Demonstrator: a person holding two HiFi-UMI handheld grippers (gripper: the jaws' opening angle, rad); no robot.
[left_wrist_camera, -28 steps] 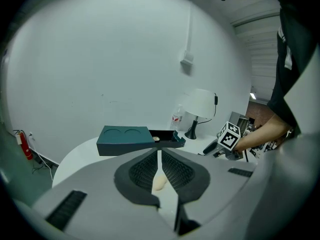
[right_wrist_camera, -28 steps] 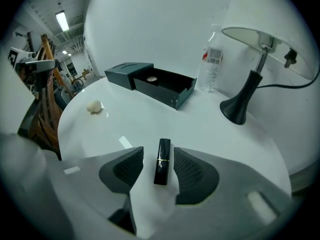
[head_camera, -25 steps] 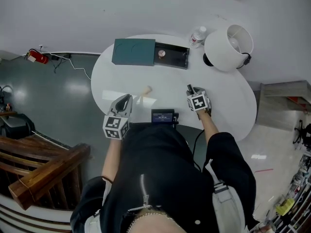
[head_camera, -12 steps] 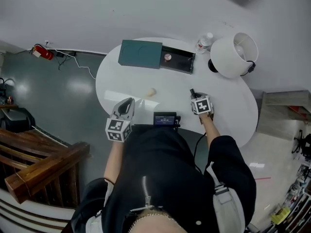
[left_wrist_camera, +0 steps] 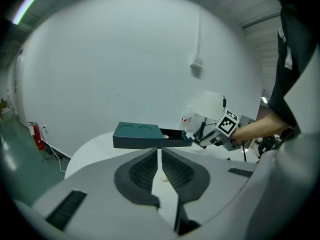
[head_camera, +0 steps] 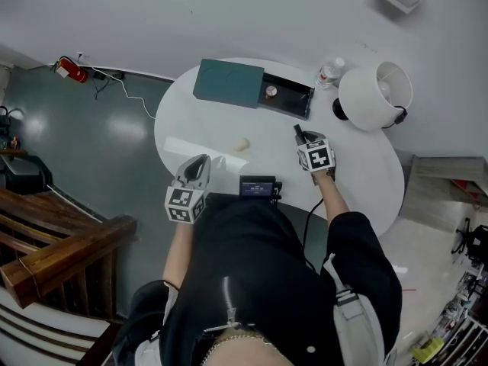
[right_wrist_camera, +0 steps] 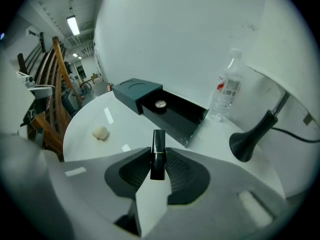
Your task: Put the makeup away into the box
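Note:
A black lipstick tube (right_wrist_camera: pixel 158 154) stands upright between the pads of my right gripper (right_wrist_camera: pixel 158 161), which has just been closing and now grips it. In the head view that gripper (head_camera: pixel 300 133) hangs above the table a little in front of the box. The box is a teal sleeve (head_camera: pixel 229 83) with a black drawer (head_camera: pixel 288 97) pulled out to the right; a small round compact (right_wrist_camera: pixel 160 104) lies in the drawer. A cream makeup sponge (head_camera: pixel 242 144) lies on the table ahead of my left gripper (head_camera: pixel 200 161), whose jaws stand together with nothing between them.
The round white table (head_camera: pixel 358 166) also carries a white-shaded lamp (head_camera: pixel 375 95) and a water bottle (head_camera: pixel 329 72) at the back right, beside the drawer. A small black device (head_camera: pixel 258 185) sits at the front edge. A fire extinguisher (head_camera: pixel 69 69) lies on the floor at left.
My right gripper has lifted off the table with the lipstick and moved toward the open drawer. The left gripper has stayed near the front edge.

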